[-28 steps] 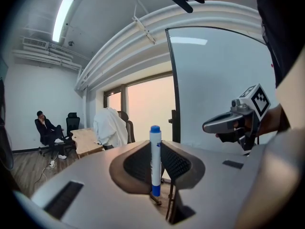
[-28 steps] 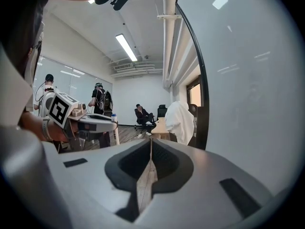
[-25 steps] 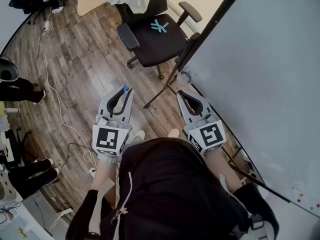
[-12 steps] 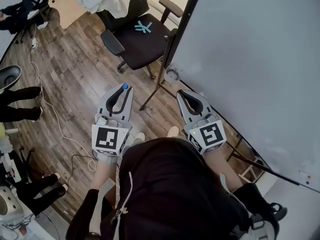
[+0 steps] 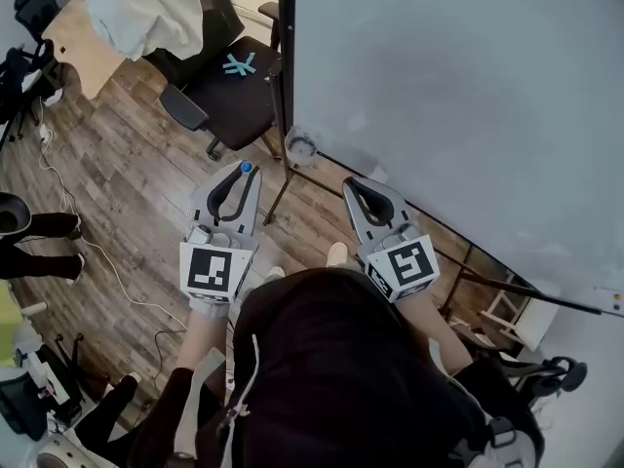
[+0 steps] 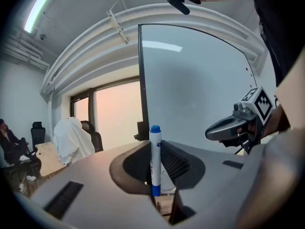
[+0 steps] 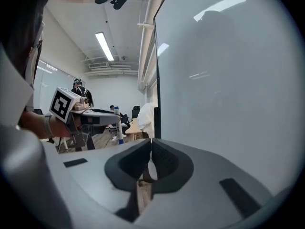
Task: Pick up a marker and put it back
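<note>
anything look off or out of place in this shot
Nothing spilled or damaged. The marker stands upright, clamped in the left tool. The only stray thing is a light blue item lying on the office chair seat by the whiteboard.

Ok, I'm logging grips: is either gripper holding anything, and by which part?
The left gripper pinches a blue-capped marker upright at its jaw tips, on the barrel just below the cap. The right gripper is shut and empty.
</note>
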Tool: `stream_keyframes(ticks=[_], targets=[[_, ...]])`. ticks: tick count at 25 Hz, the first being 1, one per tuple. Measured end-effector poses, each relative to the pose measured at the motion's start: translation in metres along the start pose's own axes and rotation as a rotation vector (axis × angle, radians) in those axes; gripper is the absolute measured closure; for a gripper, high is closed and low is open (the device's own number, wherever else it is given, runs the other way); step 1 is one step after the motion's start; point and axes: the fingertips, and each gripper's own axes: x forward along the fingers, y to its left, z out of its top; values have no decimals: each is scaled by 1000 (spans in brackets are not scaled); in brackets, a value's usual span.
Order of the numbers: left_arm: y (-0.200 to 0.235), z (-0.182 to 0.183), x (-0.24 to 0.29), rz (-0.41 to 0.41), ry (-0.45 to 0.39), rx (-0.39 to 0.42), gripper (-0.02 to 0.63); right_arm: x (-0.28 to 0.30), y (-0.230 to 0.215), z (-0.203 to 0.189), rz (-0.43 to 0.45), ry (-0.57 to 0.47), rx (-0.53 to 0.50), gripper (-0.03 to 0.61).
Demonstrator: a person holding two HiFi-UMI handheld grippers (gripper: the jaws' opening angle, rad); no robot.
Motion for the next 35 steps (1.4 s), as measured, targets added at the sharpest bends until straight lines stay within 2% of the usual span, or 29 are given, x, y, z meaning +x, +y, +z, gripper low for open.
stream_keyframes(ticks=[9,15,25,35], targets=[[-37,11,42,-135,4,22,545,-38,-34,-11,-138,-6,45,560],[-57,13,66,-222,-27,66,545,-63,-47,-21,-234,-9,77,560],[-72,0,95,-265,-12,89,545,-96,-68,-35,-338,1,108,560],[-74,-33,113,-282,45,84,545,-107,-75,-50,-385,32,129,560]])
